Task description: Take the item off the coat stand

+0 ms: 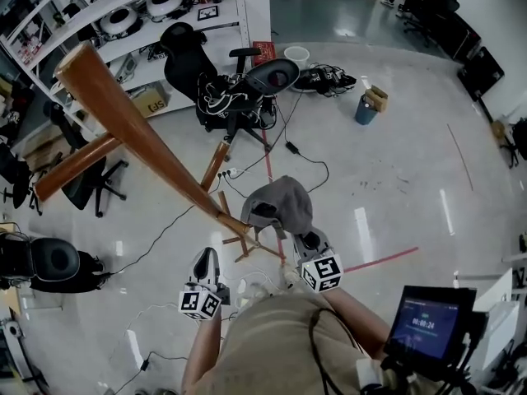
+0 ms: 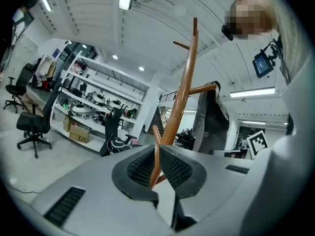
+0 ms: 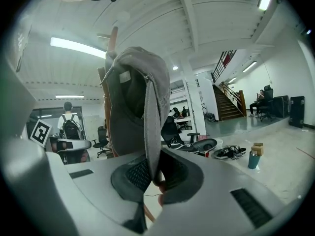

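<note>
The wooden coat stand [image 1: 140, 134] runs from upper left down to its feet in front of me. A grey cap [image 1: 280, 204] hangs beside it, with my right gripper [image 1: 306, 241] below it. In the right gripper view the gripper [image 3: 155, 168] is shut on the edge of the cap [image 3: 140, 97]. The left gripper view shows the cap [image 2: 211, 117] at the tip of a side peg [image 2: 202, 89]; whether it still rests on the peg I cannot tell. My left gripper [image 1: 206, 262] is to the left of the stand's foot, jaws [image 2: 157, 154] together with nothing between them.
White shelving [image 1: 165, 15] and black office chairs [image 1: 206, 81] stand beyond the stand. Cables and a red tape line [image 1: 387, 257] lie on the floor. A blue cup [image 1: 365, 109] stands at the right. A small screen [image 1: 428, 323] is at my right side. A person with a backpack [image 3: 71, 127] stands far off.
</note>
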The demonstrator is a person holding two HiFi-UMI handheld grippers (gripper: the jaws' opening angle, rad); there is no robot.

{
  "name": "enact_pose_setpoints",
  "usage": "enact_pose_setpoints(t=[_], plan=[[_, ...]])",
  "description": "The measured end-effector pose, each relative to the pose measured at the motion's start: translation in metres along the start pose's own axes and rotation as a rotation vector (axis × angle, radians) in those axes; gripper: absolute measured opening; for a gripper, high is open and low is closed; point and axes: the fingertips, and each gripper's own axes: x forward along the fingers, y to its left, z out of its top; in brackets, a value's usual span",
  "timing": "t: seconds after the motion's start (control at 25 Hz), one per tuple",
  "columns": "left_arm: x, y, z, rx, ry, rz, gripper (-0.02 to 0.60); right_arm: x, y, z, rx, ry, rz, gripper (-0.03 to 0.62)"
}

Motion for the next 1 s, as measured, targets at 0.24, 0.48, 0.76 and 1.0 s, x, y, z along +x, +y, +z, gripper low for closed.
enact_pose_setpoints(t=[0.24,0.48,0.76,1.0], plan=[[0.003,0.005,-0.007,0.003,0.013,-0.004,0.02,0.0,-0.003,-0.008,-0.003,0.014,-0.023,0.028],[0.006,0.002,-0.011,0.002,0.028,-0.007,0.02,-0.001,-0.006,-0.013,0.012,0.025,-0.022,0.028],[0.009,-0.002,-0.009,0.0,0.026,0.002,0.02,0.002,-0.008,-0.011,0.013,0.029,-0.011,0.028],[0.008,-0.003,-0.009,0.003,0.023,0.006,0.02,0.004,-0.007,-0.012,0.014,0.03,-0.002,0.028]])
